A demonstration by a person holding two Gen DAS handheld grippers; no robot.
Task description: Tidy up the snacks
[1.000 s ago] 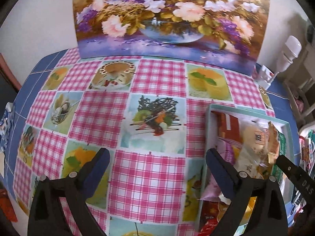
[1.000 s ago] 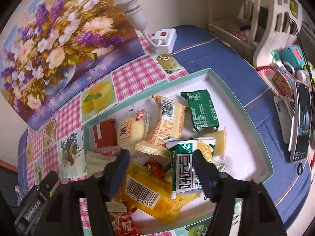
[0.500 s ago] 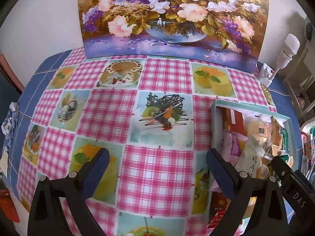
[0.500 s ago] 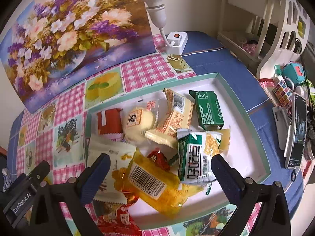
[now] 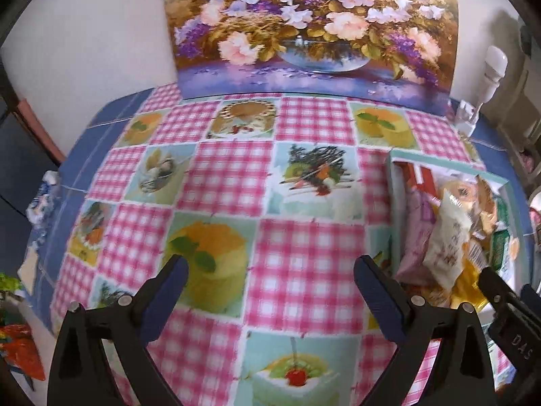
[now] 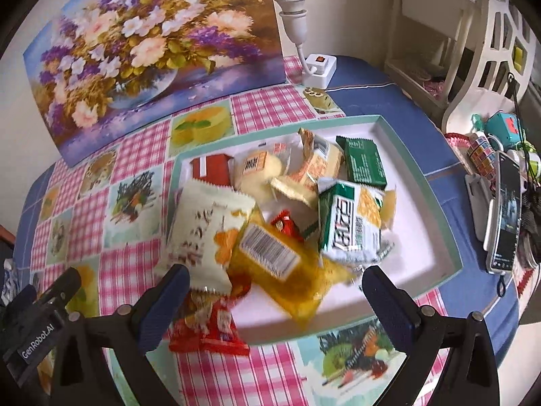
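Your right gripper point(image 6: 274, 279) hangs over the near edge of the tray point(image 6: 443, 237), its jaws spread as wide as they go after opening a moment ago; nothing is pinched between the blue pads, though snacks lie in the gap below them. Just under its left finger point(image 6: 169, 297) a red packet point(image 6: 216, 333) spills over the tray's near rim onto the checked cloth point(image 6: 135, 149). Right above that, a cream bag point(image 6: 209, 230) with orange printing lies tilted on the heap, overlapping a yellow packet point(image 6: 290, 270) that shows a barcode. A green and white bag point(image 6: 351, 223) rests on the pile to the right, a small red wrapper point(image 6: 285, 225) peeps out between them, and further back sit a red box point(image 6: 211, 169), a pale bun in clear wrap point(image 6: 260, 172), an orange and cream packet point(image 6: 314, 169) and a dark green packet point(image 6: 365, 162). The right part of the tray floor is bare white.

Your left gripper point(image 5: 270, 280) is also held wide with nothing in it, above open cloth to the left of the tray point(image 5: 392, 182). Part of the right tool shows at that view's lower right corner.

Beyond the tray, a flower painting point(image 6: 152, 44) leans on the wall, with a white lamp point(image 6: 294, 6) plugged into a socket block point(image 6: 319, 67) beside it. A phone point(image 6: 505, 209) stands off to the tray's right
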